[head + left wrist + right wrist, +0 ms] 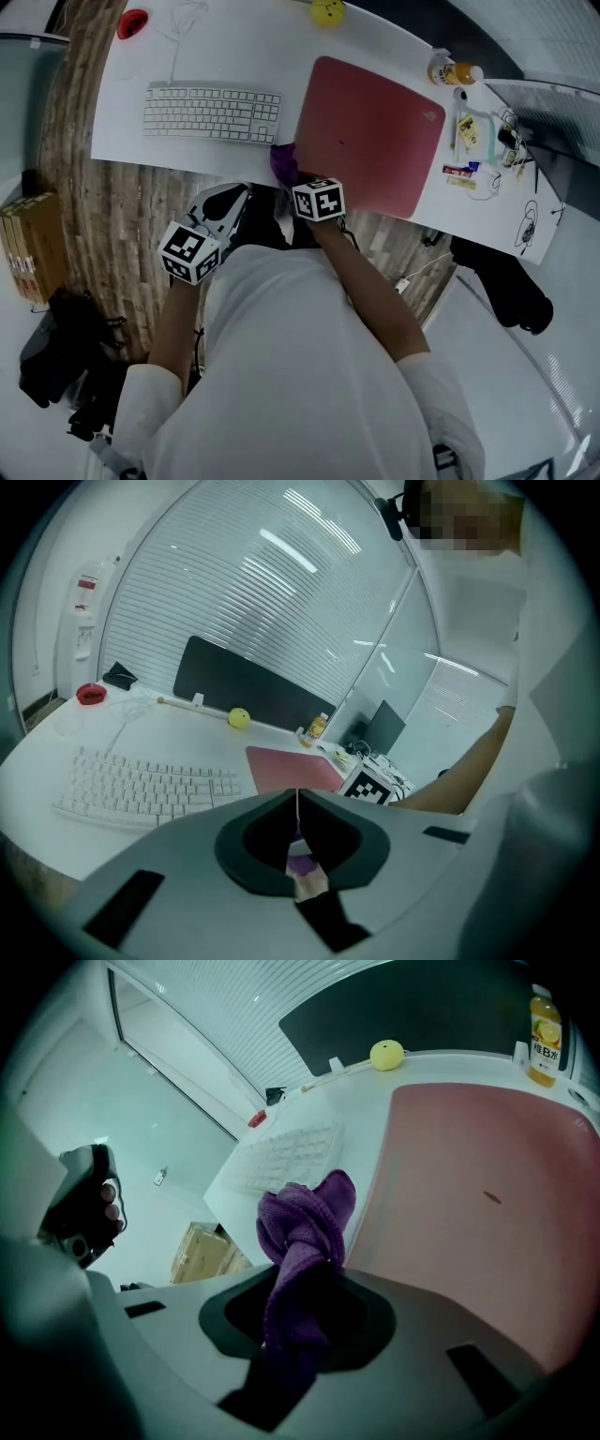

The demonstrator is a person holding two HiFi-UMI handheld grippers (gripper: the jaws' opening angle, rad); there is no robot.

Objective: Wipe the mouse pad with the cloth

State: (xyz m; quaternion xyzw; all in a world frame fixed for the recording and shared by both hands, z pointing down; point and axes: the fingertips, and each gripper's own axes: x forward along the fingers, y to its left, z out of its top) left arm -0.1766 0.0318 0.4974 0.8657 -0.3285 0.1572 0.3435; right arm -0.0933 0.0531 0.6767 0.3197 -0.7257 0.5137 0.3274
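**Purple cloth gripped at the pad's near corner**

We see one right gripper with its jaws clamped on one fuzzy purple cloth, which is bunched into a knot-like lump. In the head view that cloth sits at the near left corner of the single mouse pad, between the pad and the one white keyboard.

The pad is a smooth, dull pink sheet with rounded corners. It is bare but for one small dark speck, so it offers wide open room. Its near edge runs along the edge of the white desk.

The left gripper has its jaws pressed together into a thin seam and hangs off the desk edge, near the keyboard.

One yellow ball and one orange bottle stand beyond the pad.
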